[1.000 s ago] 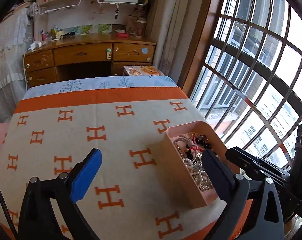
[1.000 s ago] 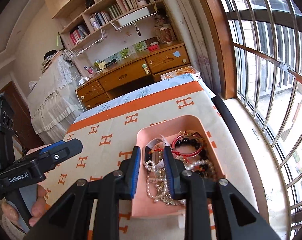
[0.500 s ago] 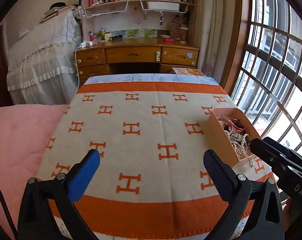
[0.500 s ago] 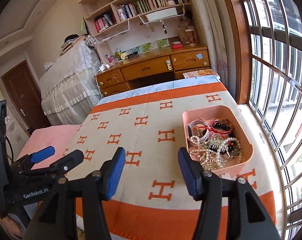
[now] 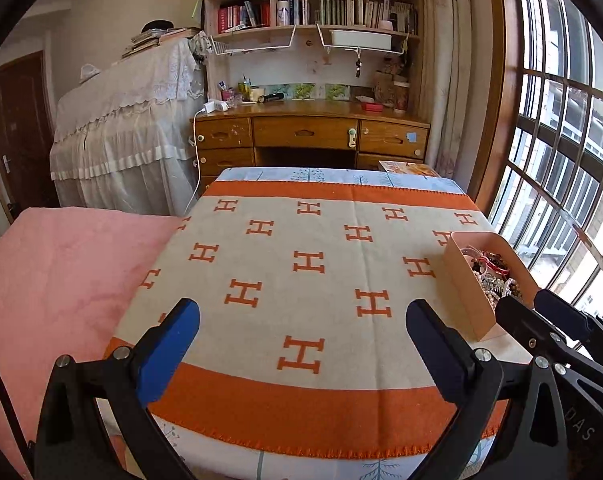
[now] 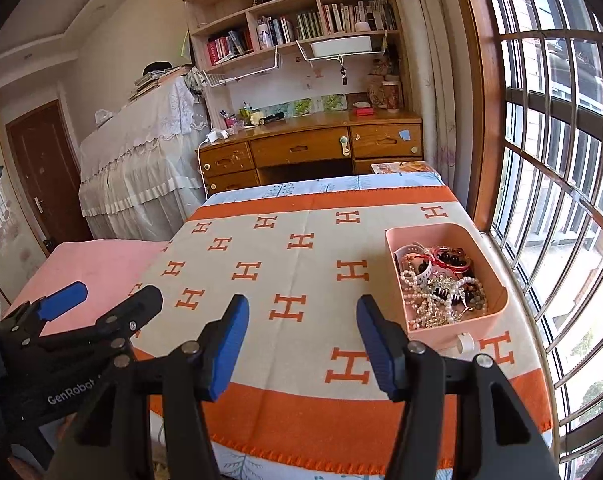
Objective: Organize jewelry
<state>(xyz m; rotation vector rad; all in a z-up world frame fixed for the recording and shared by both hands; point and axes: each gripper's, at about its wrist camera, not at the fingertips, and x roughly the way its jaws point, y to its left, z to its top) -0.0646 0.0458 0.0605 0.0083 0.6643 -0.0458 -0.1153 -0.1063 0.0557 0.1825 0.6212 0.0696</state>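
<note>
A pink box (image 6: 497, 280) full of tangled jewelry (image 6: 437, 284), with pearl strands, red cord and dark beads, sits at the right edge of the blanket-covered table; it also shows in the left wrist view (image 5: 461, 288). My right gripper (image 6: 301, 340) is open and empty, held above the near edge of the table, left of the box. My left gripper (image 5: 301, 344) is open and empty, above the table's near edge. The left gripper also shows at the lower left of the right wrist view (image 6: 97, 300), and the right gripper shows at the right of the left wrist view (image 5: 541, 312).
The table is covered by a beige and orange blanket (image 6: 301, 264) with H marks. A small white item (image 6: 463, 342) lies just in front of the box. A pink bed (image 5: 61, 264) is at the left, a wooden desk (image 5: 309, 136) behind, barred windows (image 6: 549, 160) at the right.
Both grippers have pulled back and up from the box toward the table's near edge. The right gripper, nearly shut over the jewelry a second ago, has opened wide and is empty.
</note>
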